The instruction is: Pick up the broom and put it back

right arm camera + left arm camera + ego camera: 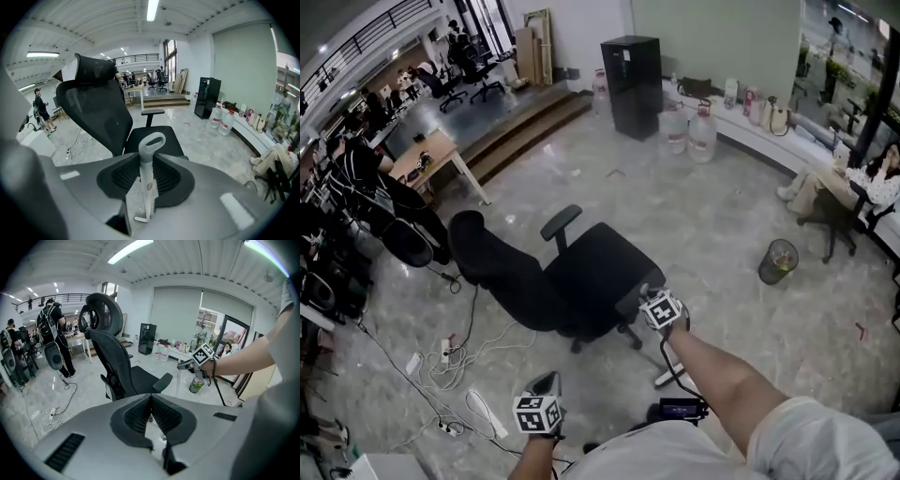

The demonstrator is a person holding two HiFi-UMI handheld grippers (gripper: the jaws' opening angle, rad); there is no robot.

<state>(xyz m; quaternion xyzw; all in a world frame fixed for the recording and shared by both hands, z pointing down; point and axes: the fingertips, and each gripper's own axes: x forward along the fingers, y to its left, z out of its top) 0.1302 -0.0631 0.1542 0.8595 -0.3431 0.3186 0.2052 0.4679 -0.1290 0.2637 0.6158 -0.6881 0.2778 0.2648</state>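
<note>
Two hand-held grippers, one broom, one office floor.

Head view. Left gripper [546, 382]: low, left of centre, marker cube facing up. Right gripper [649, 294]: higher, at the end of a bare forearm, just over the front edge of a black office chair [581, 272] on the grey stone floor [722, 225]. Broom [665, 378]: only a short pale end shows, below the forearm; whether it touches the floor cannot be told. Also present: a waste bin [778, 261] to the right, well apart from the chair; two water jugs [690, 129] beside a black cabinet [630, 84] at the far wall; loose cables [450, 361] on the floor at left.

Left gripper view. Left gripper [150, 399]: jaws drawn together at the tips, nothing between them. Beyond them stands the office chair [110, 357], seen from its side. The right gripper [186, 364] is at right, with the broom's pale shaft [178, 380] hanging below it. The waste bin [196, 385] is just beyond.

Right gripper view. Right gripper [147, 161]: jaws closed on the broom [145, 187], one ribbed pad on each side of its grey shaft. The looped top stands clear above the tips and the shaft runs down to a short crossbar. The office chair [108, 117] is directly behind. The water jugs [221, 120] and black cabinet [206, 104] are at right.
</note>
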